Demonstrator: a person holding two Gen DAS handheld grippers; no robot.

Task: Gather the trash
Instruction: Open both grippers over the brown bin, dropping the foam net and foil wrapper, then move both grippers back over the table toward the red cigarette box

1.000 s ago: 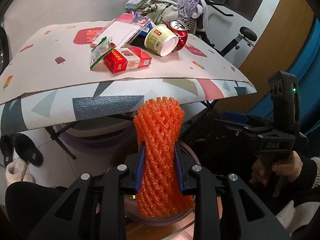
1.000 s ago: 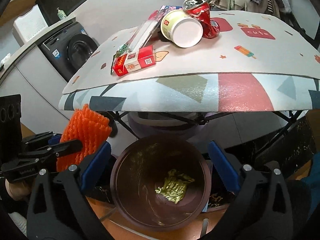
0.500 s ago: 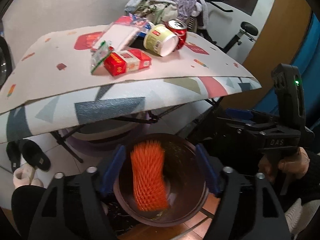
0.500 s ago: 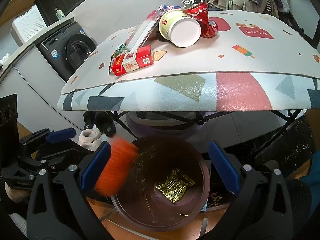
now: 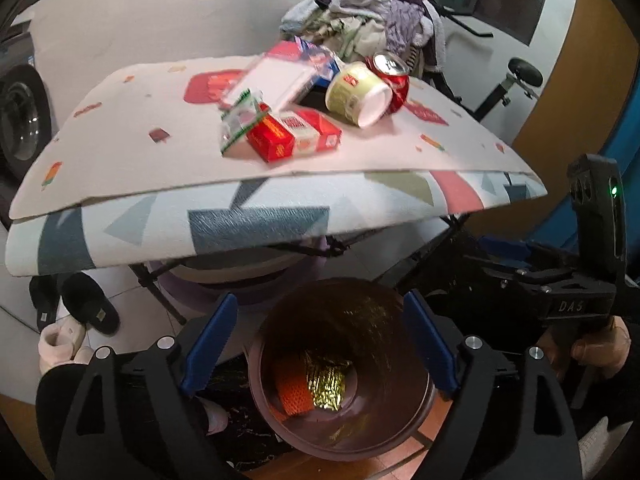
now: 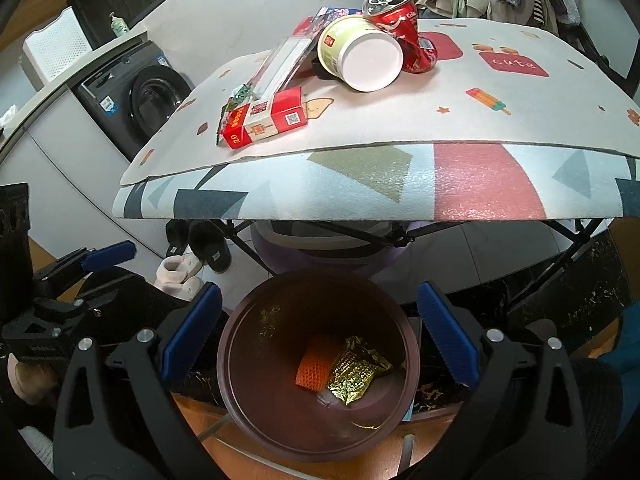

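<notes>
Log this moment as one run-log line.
step: net dropped | left gripper: just opened, empty, over bin | right gripper: open, empty | in bin: orange net, gold wrapper | table: trash remains

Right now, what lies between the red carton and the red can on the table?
In the right wrist view, the tipped paper cup lies between the red carton and the red can, touching the can.

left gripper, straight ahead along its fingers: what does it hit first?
Likely the brown bin: the open left gripper points down into its mouth, toward the orange foam net and gold wrapper at the bottom. Depth is unclear.
</notes>
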